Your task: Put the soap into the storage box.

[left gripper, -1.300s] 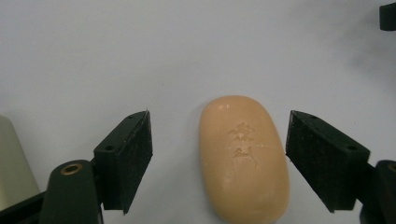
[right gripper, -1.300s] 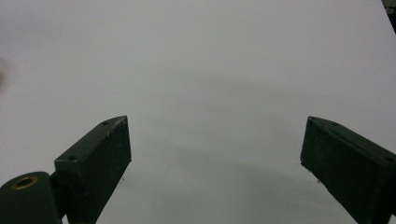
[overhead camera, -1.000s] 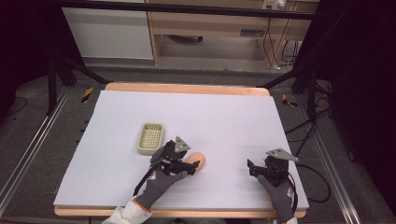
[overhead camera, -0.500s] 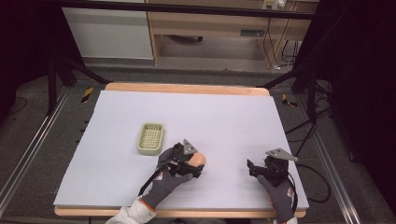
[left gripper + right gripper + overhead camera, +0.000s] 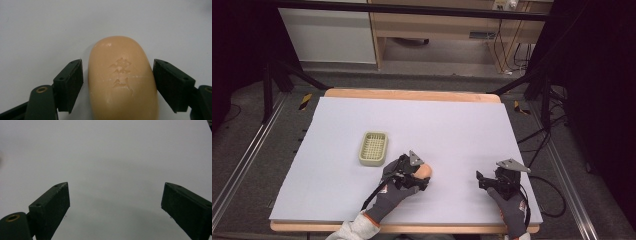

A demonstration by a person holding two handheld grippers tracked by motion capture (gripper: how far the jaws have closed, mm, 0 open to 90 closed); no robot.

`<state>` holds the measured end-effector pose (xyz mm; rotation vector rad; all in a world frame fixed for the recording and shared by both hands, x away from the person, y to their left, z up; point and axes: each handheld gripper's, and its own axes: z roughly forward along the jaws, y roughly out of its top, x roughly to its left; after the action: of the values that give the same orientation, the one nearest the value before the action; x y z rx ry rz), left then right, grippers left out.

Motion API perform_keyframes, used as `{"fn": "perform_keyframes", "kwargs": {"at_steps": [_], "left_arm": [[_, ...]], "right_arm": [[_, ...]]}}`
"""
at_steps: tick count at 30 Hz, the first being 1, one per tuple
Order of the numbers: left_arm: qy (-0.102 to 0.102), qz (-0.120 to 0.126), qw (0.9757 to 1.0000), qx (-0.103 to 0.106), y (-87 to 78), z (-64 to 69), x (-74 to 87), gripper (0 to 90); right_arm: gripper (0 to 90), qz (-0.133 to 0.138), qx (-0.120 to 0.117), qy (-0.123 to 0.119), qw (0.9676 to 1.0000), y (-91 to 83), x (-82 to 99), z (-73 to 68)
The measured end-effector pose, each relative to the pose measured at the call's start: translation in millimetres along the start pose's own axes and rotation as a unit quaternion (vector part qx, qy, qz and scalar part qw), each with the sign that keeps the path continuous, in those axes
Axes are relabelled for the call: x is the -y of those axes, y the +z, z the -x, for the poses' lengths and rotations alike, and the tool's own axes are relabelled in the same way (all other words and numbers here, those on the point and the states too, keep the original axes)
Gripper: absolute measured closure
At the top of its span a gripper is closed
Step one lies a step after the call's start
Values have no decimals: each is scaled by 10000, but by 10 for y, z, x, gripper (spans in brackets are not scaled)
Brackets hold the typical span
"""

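Soap (image 5: 123, 80), stamped, sits between the left hand-held gripper's (image 5: 117, 83) parted jaws; the high view adds the spread right hand-held gripper (image 5: 484, 180).

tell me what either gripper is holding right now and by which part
Nothing is firmly held yet. The left gripper straddles the soap bar across its long sides, jaws open with a gap showing. The right gripper is open over the table.

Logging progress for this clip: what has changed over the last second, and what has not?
The left gripper has slid rightward, away from the soap dish, and now straddles the soap bar. A thin gap shows at its left jaw, so a firm grip isn't confirmed. The right gripper stayed put, open over the bare table; the soap dish hasn't moved.
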<state>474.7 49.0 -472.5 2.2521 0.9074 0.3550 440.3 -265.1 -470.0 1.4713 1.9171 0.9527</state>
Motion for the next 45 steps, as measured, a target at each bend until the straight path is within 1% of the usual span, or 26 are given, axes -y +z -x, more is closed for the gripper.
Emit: {"fn": "perform_keyframes", "kwargs": {"at_steps": [3, 6, 9, 11, 17, 30, 34, 36, 38, 41, 45], "left_arm": [[-28, -47, 10000, -4, 39, 5, 22, 255], [-24, -35, 10000, -24, 38, 10, 24, 260], [-19, -16, 10000, -89, 42, 27, 30, 265], [-29, 1, 9999, -124, 38, 33, 34, 284], [-73, 12, 9999, -129, 38, 30, 34, 303], [-70, 16, 9998, -163, 37, 36, 34, 311], [-53, 15, 9999, -156, 33, 36, 36, 312], [-52, 0, 9999, -118, 29, 32, 36, 313], [-82, 5, 9999, -111, 22, 26, 35, 313], [-58, -18, 10000, -58, 4, 34, 41, 313], [-61, 15, 10000, 19, -21, 38, 33, 314]], "right_arm": [[86, -6, -12, 2, 10000, 1, 0, 0], [86, -4, -12, 9, 10000, 1, 0, 2], [86, 4, -13, 12, 10000, 4, 1, 6], [86, -3, -11, 10, 10000, 4, 1, 5], [85, 5, 12, 18, 10000, 1, -3, 4], [85, -12, 8, 37, 10000, -1, -2, 8], [85, -12, 10, 29, 10000, 2, -3, 9], [85, -29, 16, 24, 10000, 7, -3, 9], [85, -6, 4, 28, 10000, -3, -4, 8], [85, -9, 3, 51, 10000, -1, -4, 13], [85, -12, 1, 27, 10000, -2, -7, 8]]}}
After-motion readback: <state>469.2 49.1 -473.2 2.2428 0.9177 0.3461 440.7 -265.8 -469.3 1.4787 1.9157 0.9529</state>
